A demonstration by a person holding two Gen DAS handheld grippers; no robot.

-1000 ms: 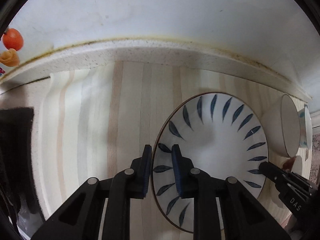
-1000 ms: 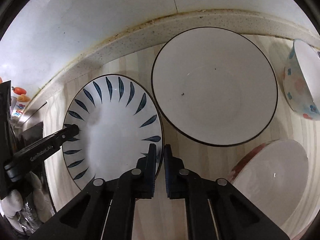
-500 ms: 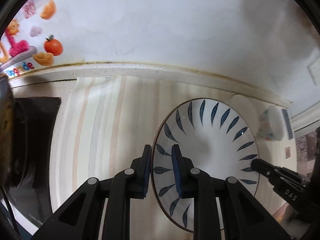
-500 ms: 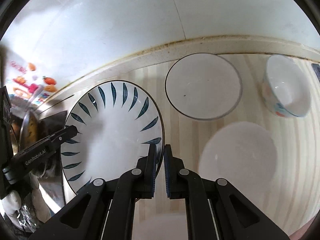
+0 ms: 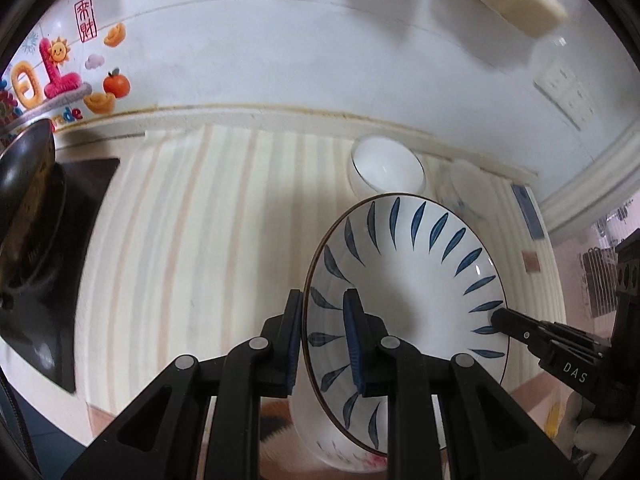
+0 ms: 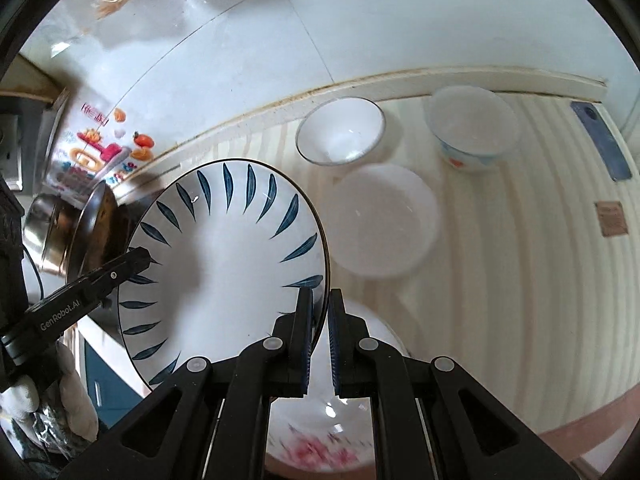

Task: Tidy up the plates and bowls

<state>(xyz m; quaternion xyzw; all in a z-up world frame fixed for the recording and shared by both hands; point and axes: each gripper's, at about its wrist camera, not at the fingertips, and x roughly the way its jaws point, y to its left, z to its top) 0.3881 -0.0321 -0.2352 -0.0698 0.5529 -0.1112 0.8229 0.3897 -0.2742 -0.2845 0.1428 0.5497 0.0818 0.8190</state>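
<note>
Both grippers hold one white plate with blue leaf marks (image 5: 404,280), seen also in the right wrist view (image 6: 224,256), well above the striped counter. My left gripper (image 5: 322,340) is shut on its left rim. My right gripper (image 6: 319,332) is shut on its right rim. A plate with a pink pattern (image 6: 320,448) lies on the counter below. A dark-rimmed white bowl (image 6: 340,130), a plain white bowl (image 6: 384,220) and a flowered bowl (image 6: 472,128) stand further back.
A black hob (image 5: 48,248) with a metal pan (image 5: 24,164) is at the left. The white tiled wall (image 5: 280,40) with stickers runs behind the striped counter (image 5: 192,216). A blue strip (image 6: 600,140) lies at the right.
Both grippers have lifted the leaf plate much higher off the counter and toward me. The bowls look smaller, and the pink-patterned plate now shows below.
</note>
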